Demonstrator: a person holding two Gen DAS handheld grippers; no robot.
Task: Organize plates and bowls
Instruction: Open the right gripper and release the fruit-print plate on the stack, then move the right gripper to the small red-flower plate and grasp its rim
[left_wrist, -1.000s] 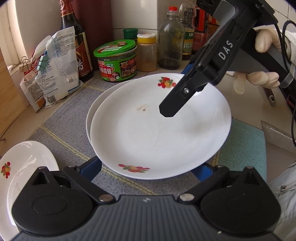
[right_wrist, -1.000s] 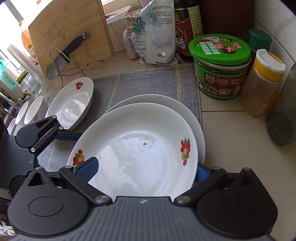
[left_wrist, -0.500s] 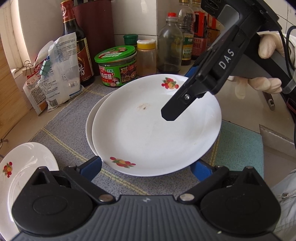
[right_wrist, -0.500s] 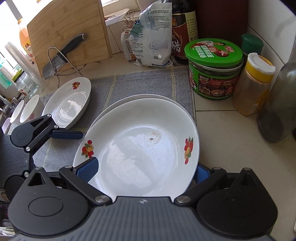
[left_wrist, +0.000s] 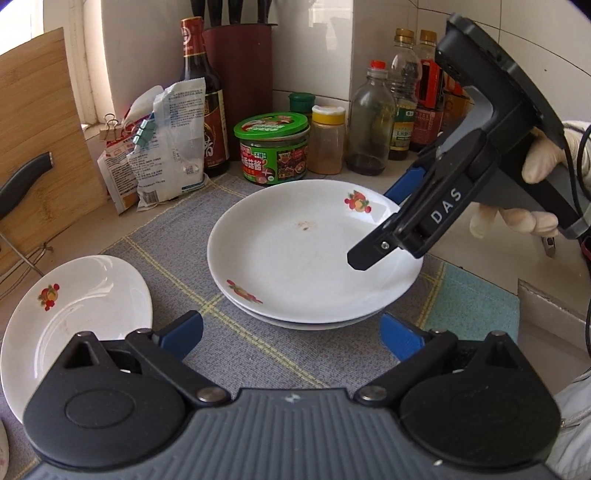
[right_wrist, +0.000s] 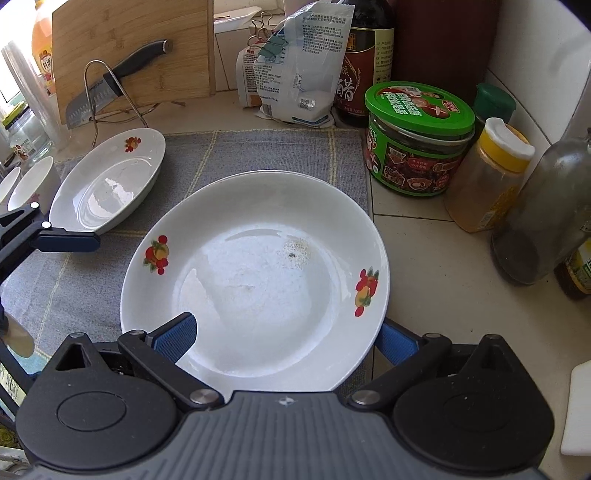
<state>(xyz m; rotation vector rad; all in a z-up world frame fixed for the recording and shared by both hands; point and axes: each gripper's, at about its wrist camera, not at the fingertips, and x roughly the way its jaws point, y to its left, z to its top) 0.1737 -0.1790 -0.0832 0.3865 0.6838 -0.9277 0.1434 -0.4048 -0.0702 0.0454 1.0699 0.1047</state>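
1. Kitchen counter in a tiled corner, with a grey checked mat (left_wrist: 236, 343) laid over the worktop and a wooden cutting board (right_wrist: 133, 51) leaning at the back with a knife (right_wrist: 110, 81) on a wire stand before it.
2. Along the wall stand a green-lidded jar (left_wrist: 273, 147) of dark sauce, a yellow-capped jar (left_wrist: 328, 142) of tan powder, a clear glass bottle (left_wrist: 371, 122) with only a dark residue at its bottom, a dark soy bottle (left_wrist: 201, 99) and clipped plastic bags (left_wrist: 166, 144).
3. Two white plates sit stacked on the mat; the top plate (right_wrist: 255, 280) lies flat, face up, with a small brown speck near its middle and fruit decals on opposite rims. Only the edge of the lower plate (left_wrist: 306, 325) shows beneath it.
4. An oval white dish (right_wrist: 107, 181) lies apart on the mat's left side, empty, its long axis running from near left to far right in the right wrist view, decal at its far end.
5. Two small white bowls (right_wrist: 31, 184) sit at the far left edge beside that dish; their insides are not visible.
6. Right gripper (right_wrist: 286, 338) has its jaws apart, one blue pad over the top plate's near rim and the other just outside the rim, not clamped. A gloved hand (left_wrist: 532, 192) holds it.
7. Left gripper (left_wrist: 291, 334) hangs over the mat just short of the stack, jaws wide apart, holding nothing.
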